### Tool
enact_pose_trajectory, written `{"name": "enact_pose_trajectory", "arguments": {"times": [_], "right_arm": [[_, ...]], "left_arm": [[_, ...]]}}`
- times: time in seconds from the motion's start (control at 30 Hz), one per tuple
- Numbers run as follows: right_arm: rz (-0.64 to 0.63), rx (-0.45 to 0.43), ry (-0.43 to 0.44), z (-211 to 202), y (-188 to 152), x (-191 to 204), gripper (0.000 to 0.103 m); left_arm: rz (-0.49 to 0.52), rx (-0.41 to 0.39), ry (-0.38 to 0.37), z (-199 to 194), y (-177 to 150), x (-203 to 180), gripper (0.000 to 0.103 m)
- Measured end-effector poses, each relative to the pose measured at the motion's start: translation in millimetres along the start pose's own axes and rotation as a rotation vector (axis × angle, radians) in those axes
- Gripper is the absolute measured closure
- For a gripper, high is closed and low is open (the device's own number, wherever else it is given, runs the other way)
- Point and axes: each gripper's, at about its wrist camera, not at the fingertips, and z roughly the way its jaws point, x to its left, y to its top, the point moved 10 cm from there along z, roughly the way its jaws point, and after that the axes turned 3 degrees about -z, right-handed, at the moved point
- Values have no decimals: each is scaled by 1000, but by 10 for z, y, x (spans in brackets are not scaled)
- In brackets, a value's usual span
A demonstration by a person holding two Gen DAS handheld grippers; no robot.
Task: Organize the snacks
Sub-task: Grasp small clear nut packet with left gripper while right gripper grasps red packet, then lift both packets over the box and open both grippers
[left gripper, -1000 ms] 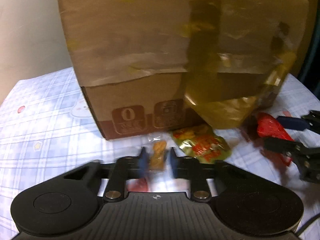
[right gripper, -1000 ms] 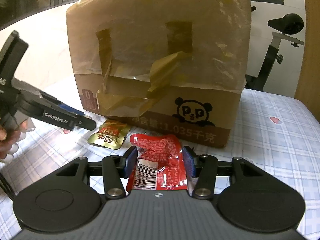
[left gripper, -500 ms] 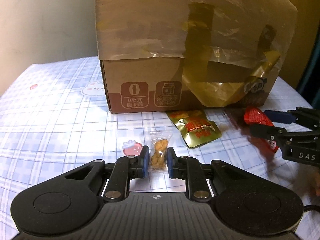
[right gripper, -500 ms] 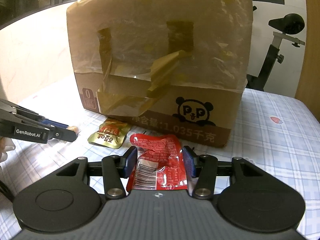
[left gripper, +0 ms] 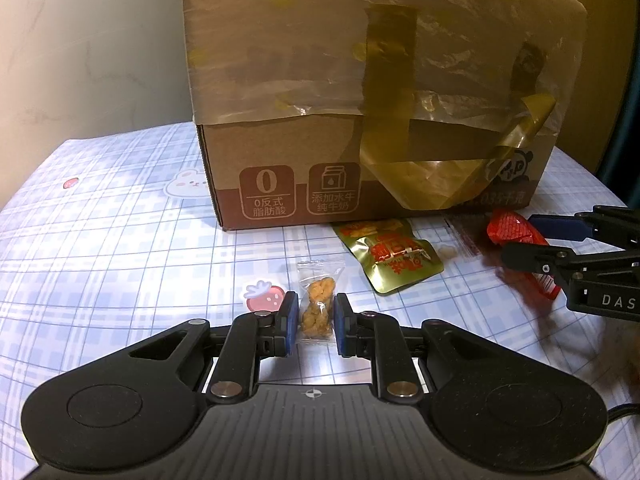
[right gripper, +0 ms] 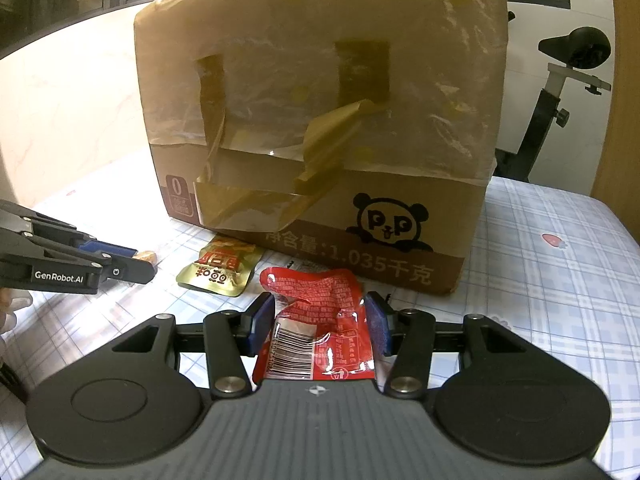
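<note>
The left gripper (left gripper: 316,316) was clamped tight on a small clear plastic packet of golden fried snack pieces (left gripper: 318,307) — blue pads pressing in from both sides, the packet standing upright between them, just above the blue-and-white checked tabletop (left gripper: 120,240). A strawberry sticker (left gripper: 265,297) sat on the cloth right beside the left pad.

Over on the other side, the right gripper (right gripper: 320,322) had its jaws closed on a crumpled red foil snack packet (right gripper: 320,332), barcode facing the camera, each blue pad against a side of the wrapper. In the left wrist view that same red packet showed at the far right, pinched between the right gripper's dark fingers (left gripper: 536,258).

Between the two grippers, a gold foil snack pouch with red lettering (left gripper: 390,256) lay flat on the tabletop, free of both, its top edge just in front of the box.

Behind everything stood a large brown cardboard box (right gripper: 320,120), its upper part wrapped in clear plastic film with strips of yellowish tape peeling loose — a panda logo (right gripper: 390,220) printed on the face toward the right gripper, and brown label squares (left gripper: 300,192) on the face toward the left gripper. A black stand with a padded top (right gripper: 560,92) stood beyond the tabletop's far right edge, against a pale wall.
</note>
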Motion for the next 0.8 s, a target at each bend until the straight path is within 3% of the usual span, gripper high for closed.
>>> {"name": "enact_pose_trajectory", "arguments": {"times": [0.8], "right_arm": [[1,2,0,12,0,10,51]], "left_arm": [[3,-1,-1,18,-1,-3,83]]}}
